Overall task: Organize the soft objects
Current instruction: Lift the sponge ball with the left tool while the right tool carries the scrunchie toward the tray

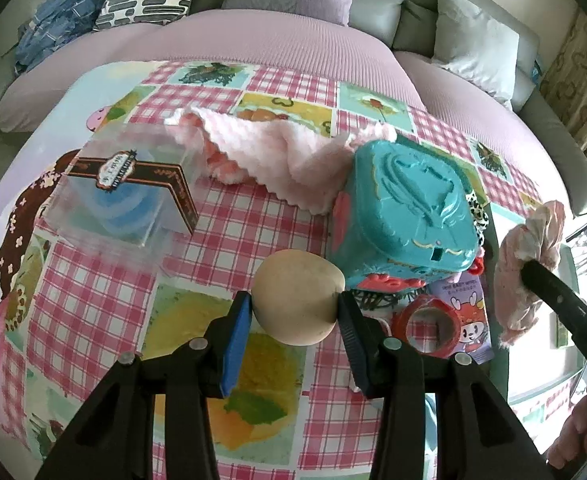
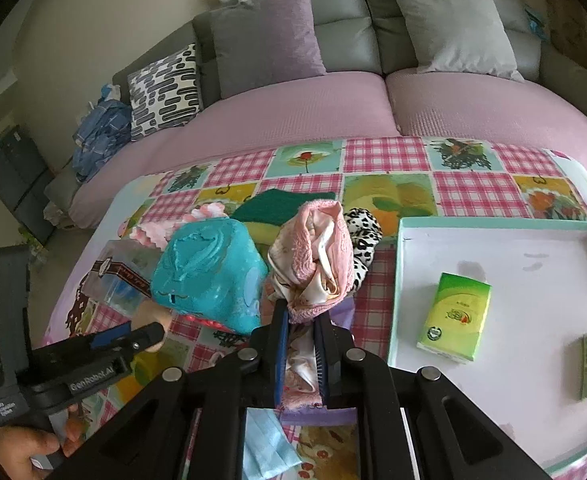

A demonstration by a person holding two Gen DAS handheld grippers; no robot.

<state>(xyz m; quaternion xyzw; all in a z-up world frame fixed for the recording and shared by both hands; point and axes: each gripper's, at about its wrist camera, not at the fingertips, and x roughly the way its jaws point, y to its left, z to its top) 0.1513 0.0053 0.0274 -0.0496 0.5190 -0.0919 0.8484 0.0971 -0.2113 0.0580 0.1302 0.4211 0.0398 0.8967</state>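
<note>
My left gripper [image 1: 293,304] is shut on a beige soft ball [image 1: 298,297], held just above the patterned tablecloth; it also shows in the right wrist view [image 2: 149,332]. My right gripper [image 2: 301,320] is shut on a bunched pink floral cloth [image 2: 317,256], lifted above the table; the cloth also shows in the left wrist view [image 1: 525,264]. A pink fluffy towel [image 1: 269,152] lies behind a teal plastic box [image 1: 405,208]. A leopard-print cloth [image 2: 363,240] and a green cloth [image 2: 281,204] lie beyond the teal box [image 2: 209,268].
A white tray [image 2: 513,240] at the right holds two green tissue packs [image 2: 455,316]. A clear box with a blue item [image 1: 121,196] stands at the left. A red tape roll [image 1: 429,324] and wipes pack lie near the teal box. A blue face mask [image 2: 265,444] lies below my right gripper.
</note>
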